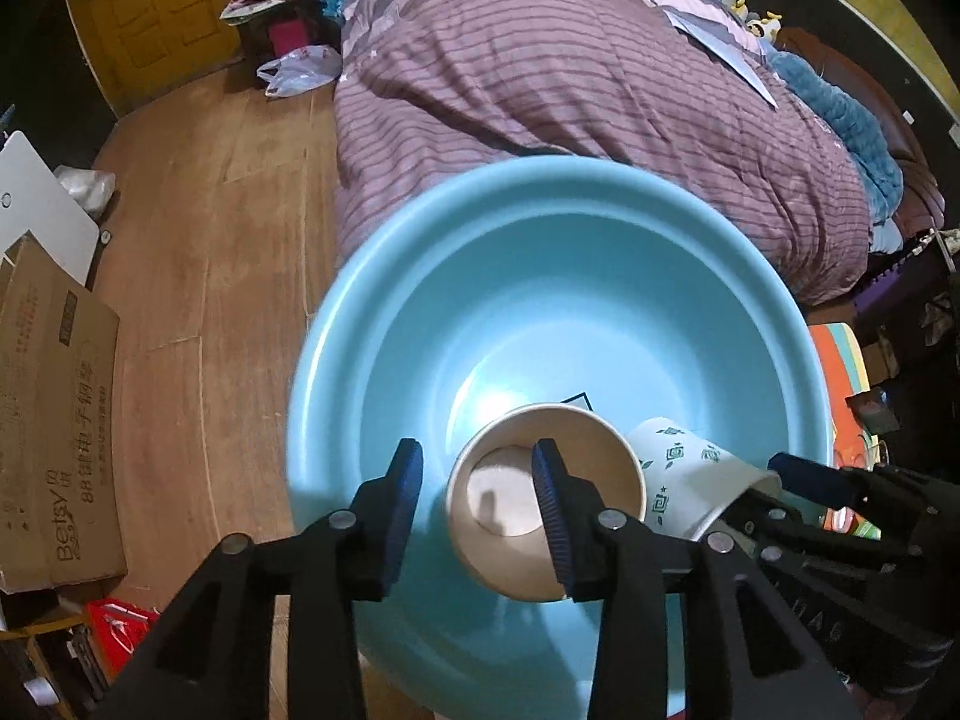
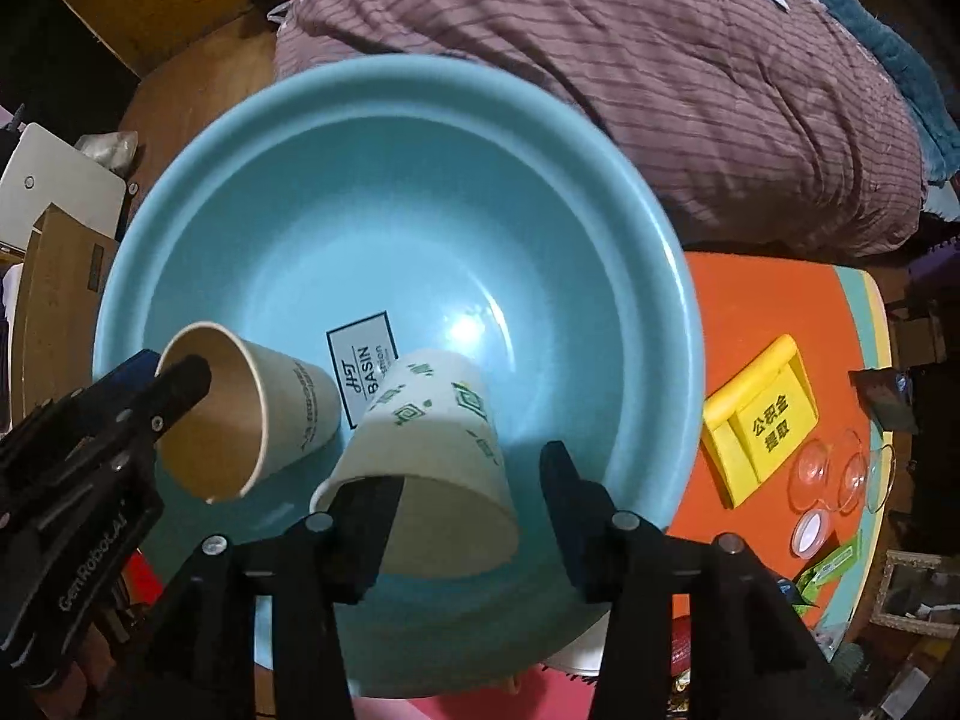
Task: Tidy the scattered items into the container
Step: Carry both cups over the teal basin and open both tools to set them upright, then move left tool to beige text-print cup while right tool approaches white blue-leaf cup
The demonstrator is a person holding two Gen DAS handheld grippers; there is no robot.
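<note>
A light blue basin (image 1: 420, 276) (image 2: 252, 192) fills both views. Inside it lie two paper cups. A plain beige cup (image 1: 540, 504) (image 2: 282, 402) lies with its mouth toward me; my left gripper (image 1: 477, 510) is open, its right finger inside the cup's mouth, left finger outside. A white cup with green print (image 1: 684, 480) (image 2: 432, 426) lies on its side beside it; my right gripper (image 2: 468, 516) is open, its left finger inside that cup's mouth. Each gripper shows in the other's view.
The basin rests on an orange table (image 2: 774, 306) with a yellow sign holder (image 2: 762, 420), clear lids (image 2: 834, 474) and small packets at right. A striped purple quilt on a bed (image 1: 570, 90) lies behind. A cardboard box (image 1: 54, 420) stands on the wooden floor at left.
</note>
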